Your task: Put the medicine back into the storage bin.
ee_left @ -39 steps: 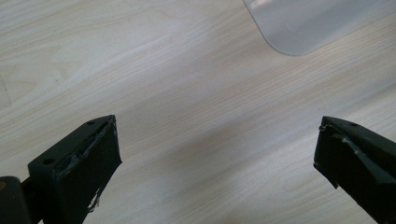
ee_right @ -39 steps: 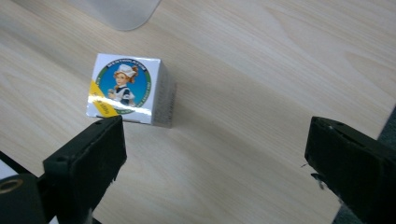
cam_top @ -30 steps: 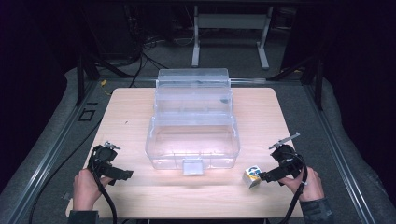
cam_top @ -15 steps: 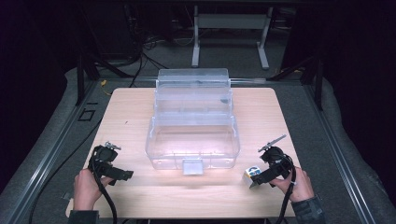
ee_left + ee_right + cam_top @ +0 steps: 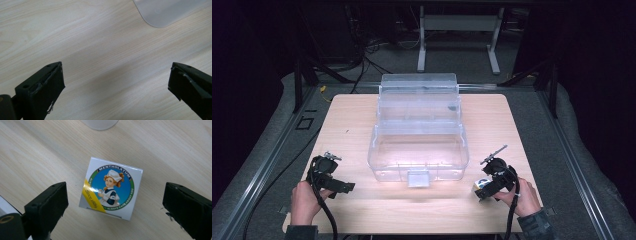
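Hovering my right gripper [image 5: 115, 202] over the small Mentholatum box [image 5: 111, 187], I keep its jaws spread wide on either side, gripping nothing yet, so a straight close should catch both flanks. That box lies flat on the counter [image 5: 362, 130], just right of the clear bin [image 5: 417, 150]. My left gripper [image 5: 115, 85] waits wide open and empty.

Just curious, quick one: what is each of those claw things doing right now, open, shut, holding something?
Left gripper: open, holding nothing.
Right gripper: open, jaws either side of the small box, not gripping it.
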Action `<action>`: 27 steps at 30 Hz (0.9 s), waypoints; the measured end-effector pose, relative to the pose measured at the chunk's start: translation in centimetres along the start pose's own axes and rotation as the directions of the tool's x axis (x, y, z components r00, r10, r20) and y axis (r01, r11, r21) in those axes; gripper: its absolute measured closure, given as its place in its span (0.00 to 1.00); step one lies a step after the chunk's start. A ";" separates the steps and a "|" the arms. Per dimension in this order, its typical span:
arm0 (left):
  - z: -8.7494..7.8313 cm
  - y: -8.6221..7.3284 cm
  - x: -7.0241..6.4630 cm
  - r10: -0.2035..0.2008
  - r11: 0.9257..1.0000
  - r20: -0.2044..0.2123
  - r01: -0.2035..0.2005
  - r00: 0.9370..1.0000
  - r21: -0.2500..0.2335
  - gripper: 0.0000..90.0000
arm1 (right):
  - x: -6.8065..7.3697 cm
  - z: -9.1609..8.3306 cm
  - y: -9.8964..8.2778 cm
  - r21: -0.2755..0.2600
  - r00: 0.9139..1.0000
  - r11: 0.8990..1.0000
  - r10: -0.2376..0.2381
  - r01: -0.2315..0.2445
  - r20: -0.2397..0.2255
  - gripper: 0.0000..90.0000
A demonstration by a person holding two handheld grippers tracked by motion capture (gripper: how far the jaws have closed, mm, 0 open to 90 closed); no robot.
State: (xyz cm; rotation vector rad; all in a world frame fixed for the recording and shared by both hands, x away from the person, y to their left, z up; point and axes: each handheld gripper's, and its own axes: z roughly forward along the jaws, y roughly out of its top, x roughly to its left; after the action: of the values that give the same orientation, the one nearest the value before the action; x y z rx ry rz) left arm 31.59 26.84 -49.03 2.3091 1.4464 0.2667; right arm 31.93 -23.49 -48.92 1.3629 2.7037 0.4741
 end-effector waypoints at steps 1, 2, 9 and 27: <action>0.0 0.0 0.0 0.000 1.000 0.000 0.000 1.000 0.000 0.00 | 0.1 0.2 0.1 0.005 1.000 1.000 -0.003 0.003 0.004 0.06; 0.0 0.0 -0.1 -0.004 1.000 0.000 0.004 1.000 -0.001 0.00 | 0.2 0.4 0.2 0.018 1.000 1.000 -0.006 0.005 0.028 0.06; 0.1 0.0 -0.1 0.000 1.000 0.006 0.000 1.000 -0.004 0.00 | 0.7 1.2 0.6 0.035 0.997 0.999 -0.008 0.005 0.073 0.09; 0.1 0.1 -0.2 0.001 1.000 0.005 -0.001 1.000 -0.002 0.01 | 1.6 1.7 1.0 0.060 0.993 0.997 -0.050 0.043 0.106 0.37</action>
State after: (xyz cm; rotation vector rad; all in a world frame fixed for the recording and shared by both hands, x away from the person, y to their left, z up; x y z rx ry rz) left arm 31.66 26.63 -49.09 2.3077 1.4413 0.2620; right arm 32.14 -21.25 -50.14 1.2958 2.6748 0.3114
